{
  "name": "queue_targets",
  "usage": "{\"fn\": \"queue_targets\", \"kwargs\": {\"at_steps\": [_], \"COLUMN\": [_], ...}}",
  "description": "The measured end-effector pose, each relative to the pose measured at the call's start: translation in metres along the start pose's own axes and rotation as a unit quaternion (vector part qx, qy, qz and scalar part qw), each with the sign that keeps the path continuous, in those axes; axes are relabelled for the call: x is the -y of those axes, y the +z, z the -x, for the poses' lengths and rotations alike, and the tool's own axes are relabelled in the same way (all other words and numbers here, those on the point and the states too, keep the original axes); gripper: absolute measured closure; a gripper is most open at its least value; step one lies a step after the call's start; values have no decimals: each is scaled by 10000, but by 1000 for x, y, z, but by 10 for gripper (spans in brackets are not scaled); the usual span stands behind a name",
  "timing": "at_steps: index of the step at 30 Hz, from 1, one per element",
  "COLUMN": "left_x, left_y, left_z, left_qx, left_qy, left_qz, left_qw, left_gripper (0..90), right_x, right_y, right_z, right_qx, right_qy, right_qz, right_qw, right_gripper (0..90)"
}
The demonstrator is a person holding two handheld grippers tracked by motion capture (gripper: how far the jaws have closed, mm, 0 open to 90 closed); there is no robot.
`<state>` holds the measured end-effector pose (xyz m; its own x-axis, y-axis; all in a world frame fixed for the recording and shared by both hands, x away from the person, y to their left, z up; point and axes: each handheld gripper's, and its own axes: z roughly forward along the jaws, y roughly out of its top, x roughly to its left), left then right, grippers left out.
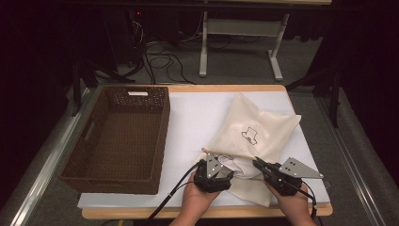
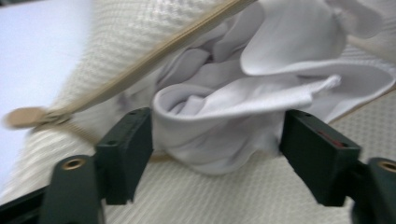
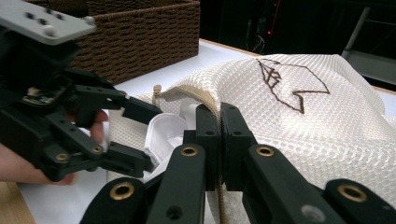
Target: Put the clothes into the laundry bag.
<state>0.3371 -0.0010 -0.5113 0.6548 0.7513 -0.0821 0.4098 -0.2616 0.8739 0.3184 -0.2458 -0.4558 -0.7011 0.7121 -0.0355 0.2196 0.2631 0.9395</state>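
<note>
White garment: bunched in the mouth of the mesh laundry bag, half in, half spilling out at the bag's 7 o'clock corner; bag lies on the white mat at the table's 4 o'clock.
Left gripper: jaws apart, one either side of the cloth bundle; pads seem to be just beside the fabric, not pressing it (no real hold judged).
Right gripper: jaws closed on the bag's zipper hem, lifting the opening.
Risk, garment: with nothing clamping it, the cloth may slump back out over the lower lip.
Risk, opening: if the right pinch slips off the thin hem, the mouth drops shut over the left jaws.
Risk, snag: a left jaw pushed in carelessly could catch the mesh or the zipper tape and drag the whole bag.
Wicker basket: at 9 o'clock, well apart (no hazard from here).
</note>
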Motion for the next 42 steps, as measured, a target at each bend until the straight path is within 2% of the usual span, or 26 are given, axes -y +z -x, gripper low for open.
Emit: {"fn": "queue_targets", "kwargs": {"at_steps": [2,3,4,5,6,7,8,11,13,14,16,21,23,25,28,30,32,34,38,39,40,41,42], "left_x": [-1,-2,-2,-3,-3,-3,-4,-5,-3,-2,2,14,16,15,8,4,0,-4,-9,-9,-9,-9,-9], "left_y": [3,5,6,8,8,8,9,11,9,6,-2,-22,-25,-25,-20,-11,-2,9,21,23,24,26,26], "left_z": [0,0,0,3,3,4,5,12,15,17,20,29,34,40,46,44,39,33,29,27,25,22,21], "left_qx": [53,87,137,283,283,357,430,537,586,571,551,384,355,330,233,123,43,61,-65,-54,-5,48,115], "left_qy": [37,56,104,183,183,224,234,343,353,351,177,-98,-145,-64,67,40,-77,-277,-238,-279,-297,-323,-311], "left_qz": [-14,-28,-43,-62,-62,-69,-87,-102,-118,-97,3,256,299,302,226,98,8,-88,-149,-168,-196,-236,-245], "left_qw": [10000,9999,9998,9994,9994,9991,9988,9979,9976,9977,9983,9989,9988,9990,9995,9999,10000,9996,9996,9995,9994,9992,9991], "left_gripper": [363,363,405,538,592,592,669,777,752,706,582,379,251,153,91,50,14,6,37,85,212,212,344], "right_x": [0,0,0,0,0,0,0,0,0,0,0,0,-1,-1,-1,-1,-1,0,0,0,0,0,0], "right_y": [0,0,0,0,0,0,1,0,0,-1,-1,-1,-1,-1,0,0,0,0,0,0,0,0,0], "right_z": [0,0,0,0,0,0,0,0,0,1,1,0,0,-1,-1,-1,-1,-1,0,0,0,0,0], "right_qx": [0,0,-1,5,5,3,-5,-4,-2,2,-22,-4,0,9,-17,-26,-26,-22,-41,-39,-42,-42,-46], "right_qy": [15,15,-1,13,13,10,-7,-27,-8,-4,-4,-24,-40,-16,-34,-46,-31,-22,-21,-26,-29,-29,-28], "right_qz": [-6,-6,-3,-11,-11,-12,-12,-7,11,9,25,20,15,-2,1,0,-2,-12,-2,-2,-3,-3,7], "right_qw": [10000,10000,10000,10000,10000,10000,10000,10000,10000,10000,10000,10000,10000,10000,10000,10000,10000,10000,10000,10000,10000,10000,10000], "right_gripper": [891,891,891,891,891,891,891,891,891,891,891,891,891,891,891,891,891,891,890,890,890,890,890]}}
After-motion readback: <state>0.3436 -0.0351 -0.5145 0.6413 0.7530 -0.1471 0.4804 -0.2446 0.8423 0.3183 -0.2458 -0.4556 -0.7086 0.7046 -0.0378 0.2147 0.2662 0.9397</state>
